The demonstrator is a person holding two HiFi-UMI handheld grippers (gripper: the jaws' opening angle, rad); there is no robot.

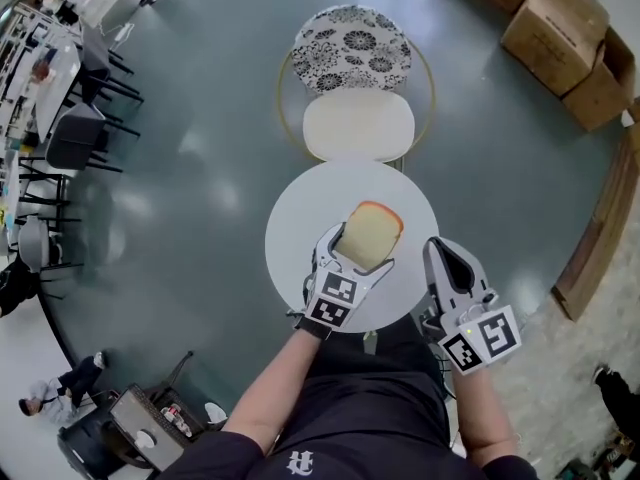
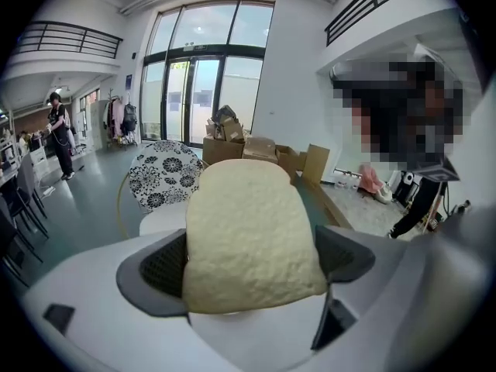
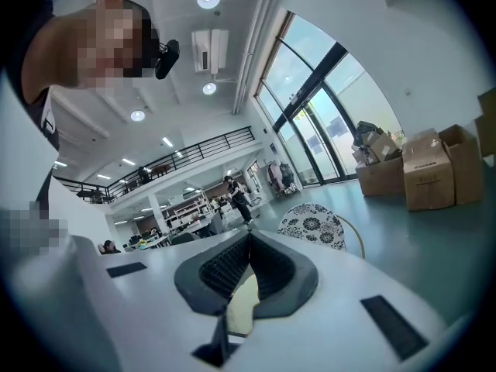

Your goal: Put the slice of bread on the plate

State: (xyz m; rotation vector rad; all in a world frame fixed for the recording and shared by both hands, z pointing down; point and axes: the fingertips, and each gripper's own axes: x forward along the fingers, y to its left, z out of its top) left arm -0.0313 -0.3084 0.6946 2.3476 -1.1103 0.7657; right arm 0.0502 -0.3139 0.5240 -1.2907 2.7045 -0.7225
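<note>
Pale cream crumb, finely pitted and spongy, with a tan-orange crust along the domed top edge: that is the slice of bread (image 1: 370, 236), squarish with 1 rounded end. Your left gripper (image 1: 360, 250) pinches it by its 2 side edges, over the round white table (image 1: 300, 218), from the table's middle toward 6 o'clock. In the left gripper view the slice of bread (image 2: 252, 239) stands upright between the dark grey, mesh-textured pads (image 2: 163, 266), which press its left and right edges. Its lower edge is uneven.

Your right gripper (image 1: 442, 253) sits at 3 o'clock of the left, by the table's rim. Its 2 ribbed grey jaws meet at the tips with nothing clamped between them. Both grippers have smooth white plastic shells.

At 12 o'clock of the table stands a chair (image 1: 350, 48) with a black-and-white floral back, cream seat and thin gold frame. Cardboard boxes (image 1: 555, 28) sit at 1 o'clock on the glossy grey-green floor (image 1: 200, 168).
</note>
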